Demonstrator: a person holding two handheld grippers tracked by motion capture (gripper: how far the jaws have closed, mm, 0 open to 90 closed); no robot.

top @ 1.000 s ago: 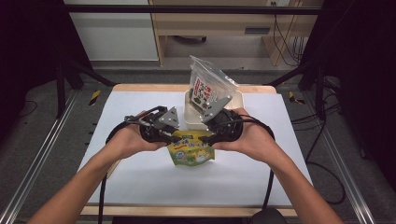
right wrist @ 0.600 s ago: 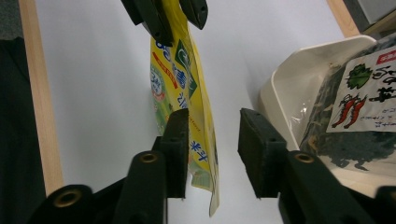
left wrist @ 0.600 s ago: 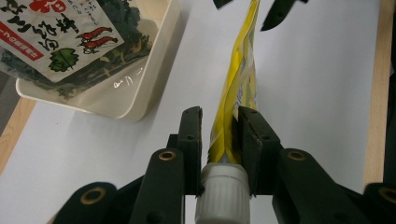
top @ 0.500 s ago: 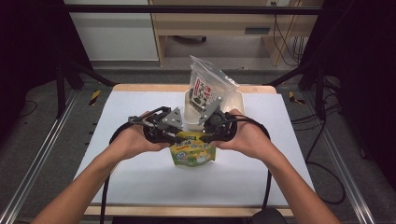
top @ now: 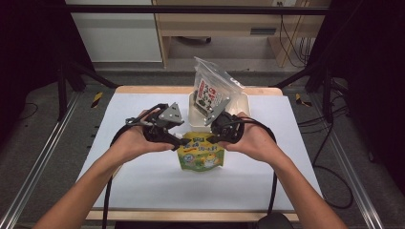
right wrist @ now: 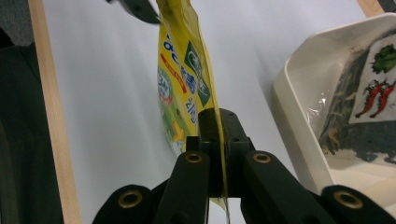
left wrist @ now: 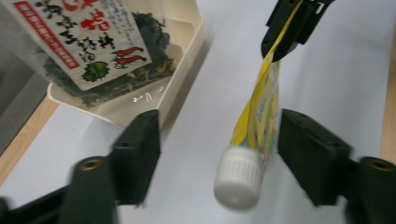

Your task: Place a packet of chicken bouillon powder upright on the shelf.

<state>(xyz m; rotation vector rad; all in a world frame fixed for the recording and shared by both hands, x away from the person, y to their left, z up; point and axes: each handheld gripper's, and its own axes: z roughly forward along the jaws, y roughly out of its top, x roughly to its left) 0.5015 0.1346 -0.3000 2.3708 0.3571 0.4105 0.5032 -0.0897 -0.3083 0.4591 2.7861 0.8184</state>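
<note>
Left tool (left wrist: 219, 154) now spread wide around the white cap (left wrist: 238, 183) of the yellow pouch (top: 200, 151) — earlier bunched close at its top edge. Right tool (right wrist: 219, 140) clamped on the pouch's edge, holding it upright above the desk (top: 143, 181). Probably uncapping next. Counted: one pouch, one cream tray (top: 241, 100), one seaweed bag (top: 210, 90) in it.

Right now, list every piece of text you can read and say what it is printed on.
Yellow spouted pouch: blue and white Korean lettering, too angled and blurred to quote.
Clear bag of dried greens in the cream tray: red and black East Asian print on its white label, too blurred to quote.
White cap: no text.
</note>
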